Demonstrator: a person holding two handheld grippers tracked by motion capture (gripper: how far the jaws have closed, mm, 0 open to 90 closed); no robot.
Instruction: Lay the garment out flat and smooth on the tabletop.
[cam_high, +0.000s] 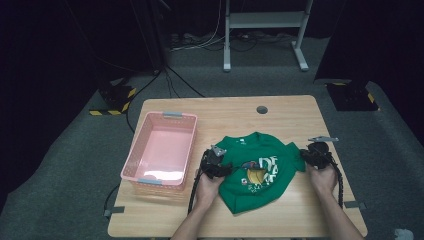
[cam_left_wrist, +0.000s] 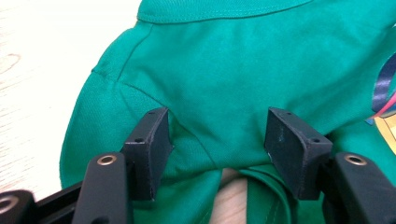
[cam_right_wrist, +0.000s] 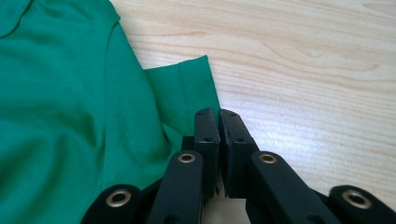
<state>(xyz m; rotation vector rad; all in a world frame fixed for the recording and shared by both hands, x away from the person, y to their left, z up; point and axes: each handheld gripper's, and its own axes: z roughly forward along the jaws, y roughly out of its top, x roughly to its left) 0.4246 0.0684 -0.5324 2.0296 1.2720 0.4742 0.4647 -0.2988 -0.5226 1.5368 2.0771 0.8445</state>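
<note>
Shirt (cam_high: 256, 169): green, with a printed front, lying face up on the worktop (cam_high: 280, 112) right of centre, nearer the front edge; collar toward the far edge, hem rumpled toward the front.
Basket (cam_high: 161, 152): pink, at the left edge of the worktop, apart from the shirt.
Step in hand (judged): both sleeves being taken up, for a fold or a lift.
Right gripper (cam_right_wrist: 218, 116): at the right sleeve (cam_right_wrist: 189, 88); fingers (cam_right_wrist: 207, 133) drawn together. In the right gripper view the sleeve's hem runs in beside the left finger; whether cloth is truly pinched cannot be told.
Left gripper (cam_left_wrist: 217, 140): over the left shoulder of the shirt; fingers (cam_left_wrist: 152, 144) apart, cloth bunched between them but not pressed.
Advice, right: grip to be checked by a small lift before any pull; if the sleeve slips, the fingers to be reopened and pushed further over the hem.
Advice, left: fingers to be lowered onto the worktop and closed on the ridge of cloth between them, a single layer if a fold is wanted.
Advice, both: hands to be raised together and level, so the shirt is not skewed.
Risk: a bite on the hem edge alone is likely to pull out.
</note>
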